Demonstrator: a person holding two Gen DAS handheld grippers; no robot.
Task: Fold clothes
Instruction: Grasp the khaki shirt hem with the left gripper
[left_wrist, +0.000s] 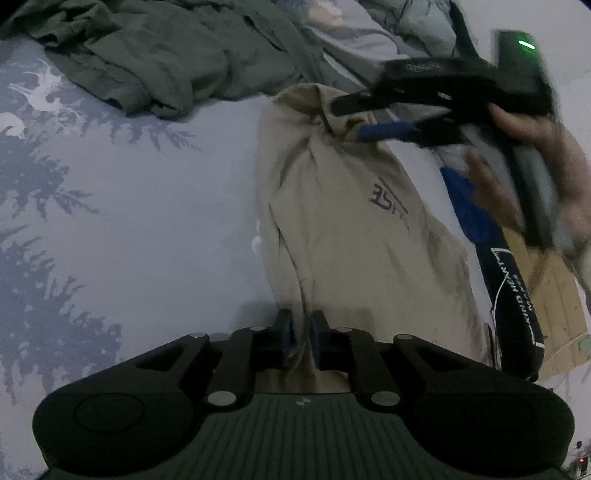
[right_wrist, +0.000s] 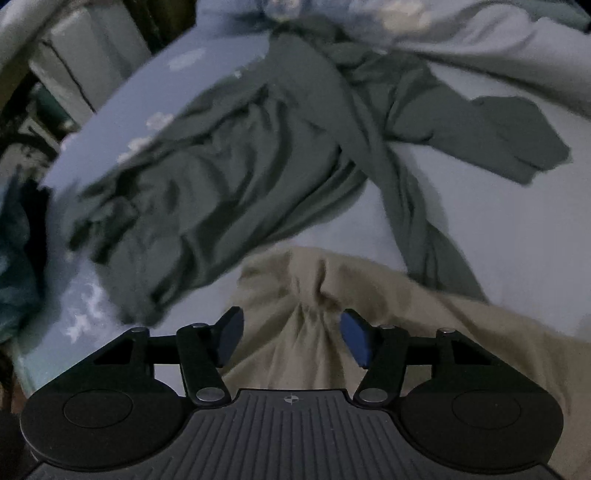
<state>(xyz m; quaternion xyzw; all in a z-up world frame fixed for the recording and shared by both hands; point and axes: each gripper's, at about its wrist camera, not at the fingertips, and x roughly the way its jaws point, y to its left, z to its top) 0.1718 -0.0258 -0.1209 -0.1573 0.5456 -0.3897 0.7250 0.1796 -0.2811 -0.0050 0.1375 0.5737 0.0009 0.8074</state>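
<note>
A beige shirt (left_wrist: 351, 229) with a dark logo lies stretched along a pale blue bedsheet (left_wrist: 147, 206). My left gripper (left_wrist: 303, 332) is shut on the near end of the beige shirt. My right gripper (right_wrist: 291, 336) is open, its blue pads on either side of a bunched fold at the far end of the beige shirt (right_wrist: 314, 325). It also shows in the left wrist view (left_wrist: 354, 118), held by a hand at the shirt's far end. A crumpled green garment (right_wrist: 240, 177) lies beyond the beige shirt and shows in the left wrist view (left_wrist: 155, 62) at the top.
The sheet carries a dark tree print (left_wrist: 40, 236) on the left. A dark blue item with white lettering (left_wrist: 513, 302) and a wooden board (left_wrist: 561, 314) lie to the right of the shirt. Pale bedding (right_wrist: 480, 44) is heaped at the far side.
</note>
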